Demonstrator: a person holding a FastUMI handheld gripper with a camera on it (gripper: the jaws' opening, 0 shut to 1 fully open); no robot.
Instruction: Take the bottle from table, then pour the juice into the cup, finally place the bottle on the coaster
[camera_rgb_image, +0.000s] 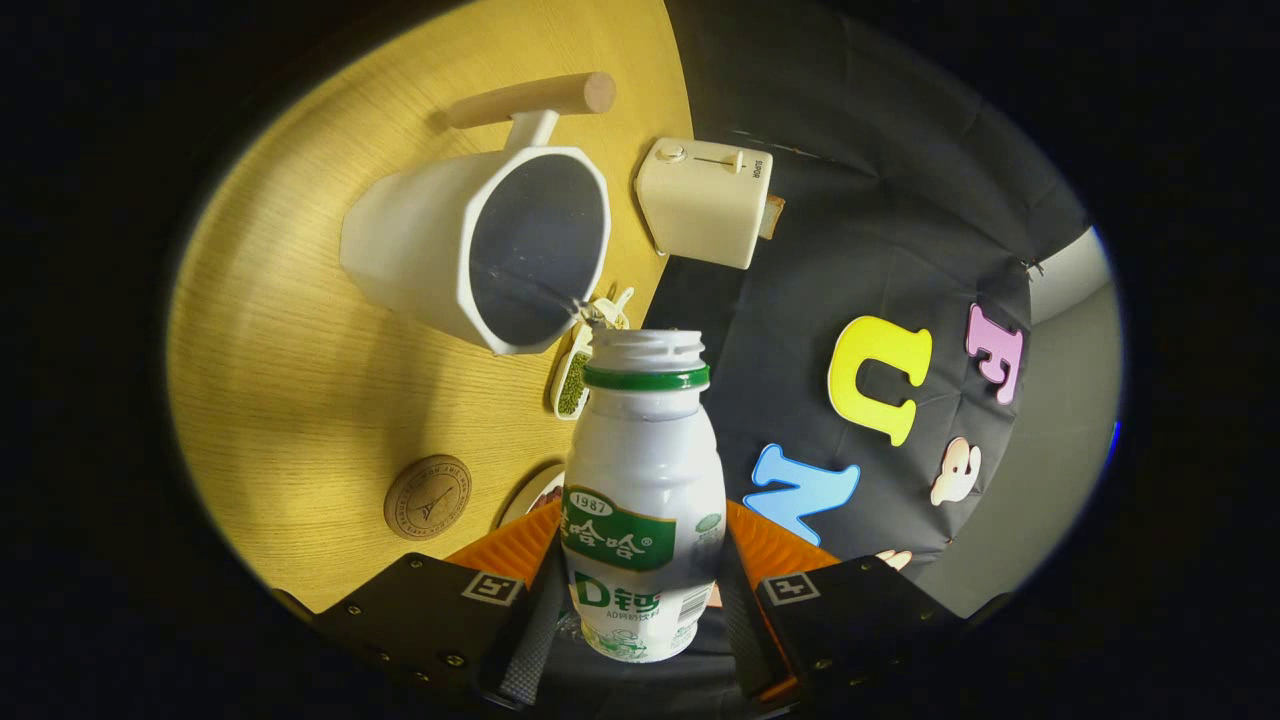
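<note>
My gripper (642, 560) is shut on a white plastic bottle (642, 470) with a green neck ring and green label; both fingers press its lower body. The view is rolled sideways, so the bottle is tipped, its uncapped mouth (646, 346) close to the rim of a white faceted cup (480, 245) with a wooden handle (535, 98). The cup stands on the wooden table (290, 380), just beyond the bottle's mouth. A round brown coaster (428, 497) lies on the table beside my left finger (505, 555), apart from the cup.
A cream toaster (705, 200) stands at the table's edge past the cup. A small white dish of green beans (573, 375) lies behind the bottle's neck. A plate rim (527, 495) peeks out near my left finger.
</note>
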